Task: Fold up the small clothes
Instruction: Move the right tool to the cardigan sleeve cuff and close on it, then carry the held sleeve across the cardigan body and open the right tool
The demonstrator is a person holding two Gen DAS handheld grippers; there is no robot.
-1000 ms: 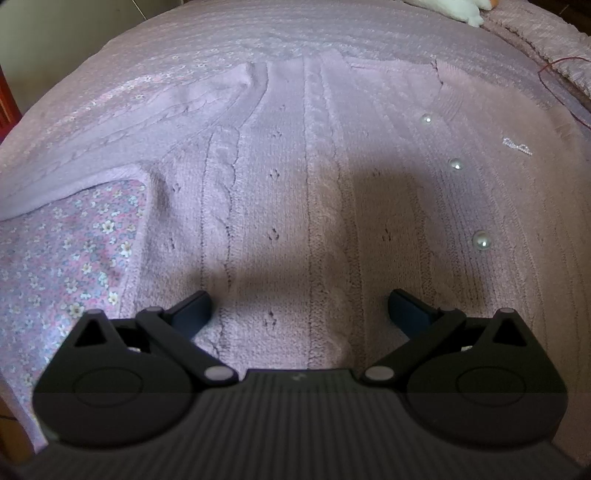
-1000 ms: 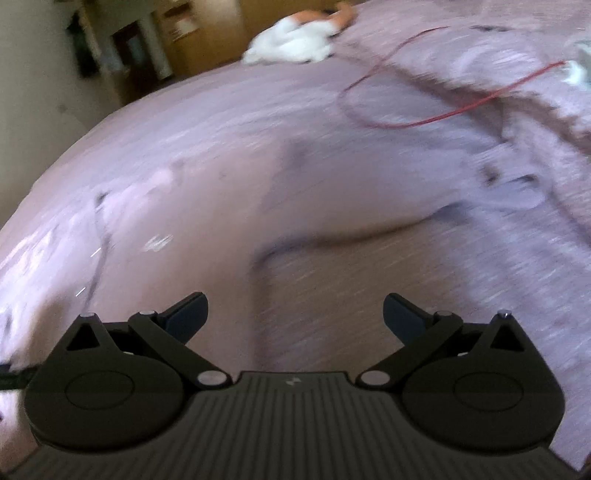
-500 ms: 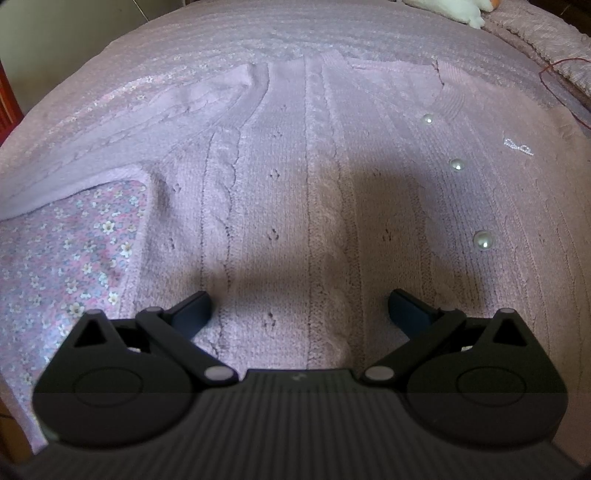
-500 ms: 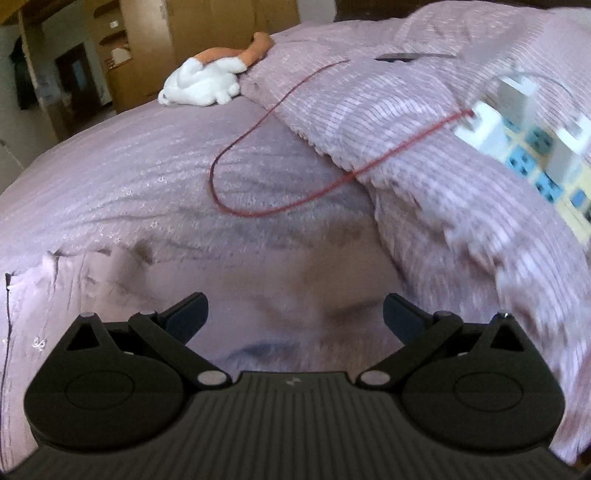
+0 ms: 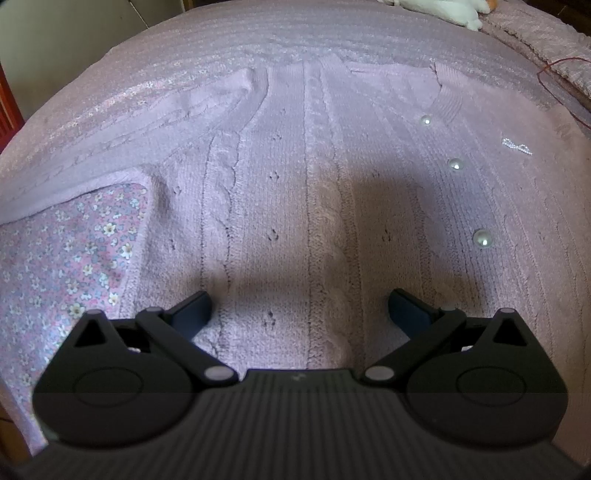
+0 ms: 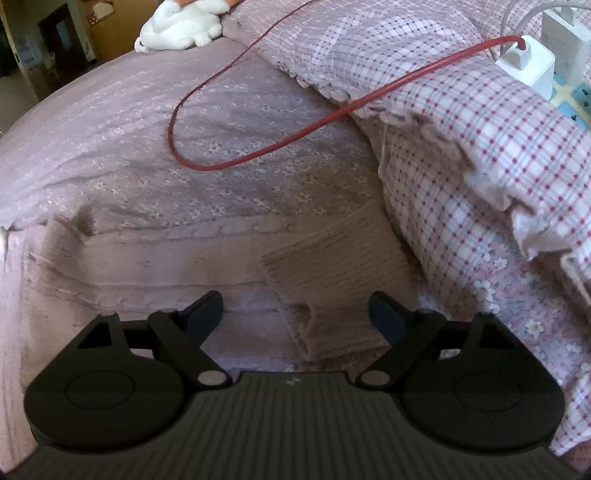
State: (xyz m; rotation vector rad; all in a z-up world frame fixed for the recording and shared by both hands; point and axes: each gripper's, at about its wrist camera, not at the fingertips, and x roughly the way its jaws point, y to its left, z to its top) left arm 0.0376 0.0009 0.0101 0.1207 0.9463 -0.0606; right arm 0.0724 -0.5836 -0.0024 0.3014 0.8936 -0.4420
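We hold both tongs spread and empty: the sleeve cuff [image 6: 332, 273] lies just ahead between the right tongs [image 6: 295, 314], its length running leftward toward the cardigan [image 5: 295, 184] body under the left tongs [image 5: 299, 314].

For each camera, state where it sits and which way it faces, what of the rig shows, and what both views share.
Left wrist: sits on the left gripper, looking forward and down over the cardigan body with its pearl buttons; the open fingers show.
Right wrist: sits on the right gripper, facing a cardigan sleeve cuff, red cable and checked pillow; the open fingers show.
Shared: the cardigan, bedspread, red cable and white plush toy.
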